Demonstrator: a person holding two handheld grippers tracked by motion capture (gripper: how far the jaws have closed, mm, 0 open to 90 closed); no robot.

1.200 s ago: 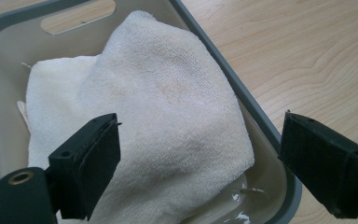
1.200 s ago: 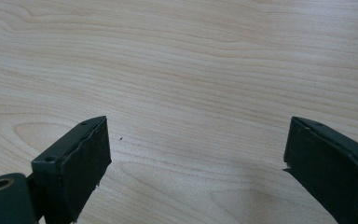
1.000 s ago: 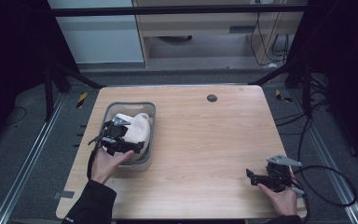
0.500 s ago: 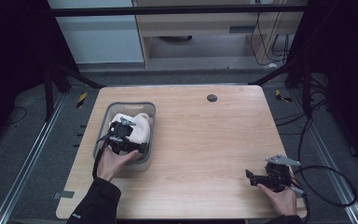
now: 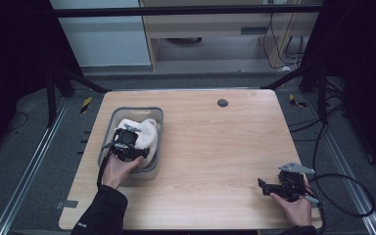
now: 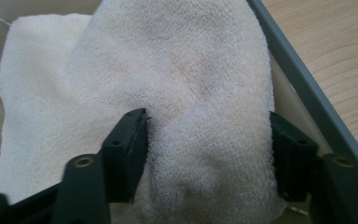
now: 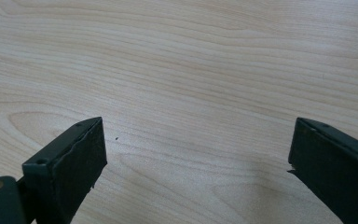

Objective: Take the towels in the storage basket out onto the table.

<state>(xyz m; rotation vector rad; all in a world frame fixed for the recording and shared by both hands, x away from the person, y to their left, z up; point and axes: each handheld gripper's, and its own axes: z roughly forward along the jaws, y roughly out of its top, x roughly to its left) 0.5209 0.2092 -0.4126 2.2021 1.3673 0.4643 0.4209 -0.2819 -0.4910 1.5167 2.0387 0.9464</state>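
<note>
A white towel (image 5: 144, 131) lies bunched in a grey bin (image 5: 155, 166) at the table's left. My left gripper (image 5: 127, 143) reaches down into the bin. Its jaws have just been closing, and in the left gripper view they pinch a raised fold of the towel (image 6: 191, 84) from both sides, with my left gripper (image 6: 209, 128) pressing into the cloth. My right gripper (image 5: 263, 185) rests low at the table's front right in a hand. In the right gripper view my right gripper (image 7: 196, 140) stands open over bare wood, nothing between its jaws.
The wooden table (image 5: 215, 147) has a small dark round disc (image 5: 222, 103) near its far edge. Cables trail off the right side onto the floor. The bin's right wall (image 6: 303, 88) runs close beside the left gripper's right jaw.
The left gripper has settled a little deeper onto the towel in the bin and its jaws have drawn in around a fold. The right hand has stayed put.
</note>
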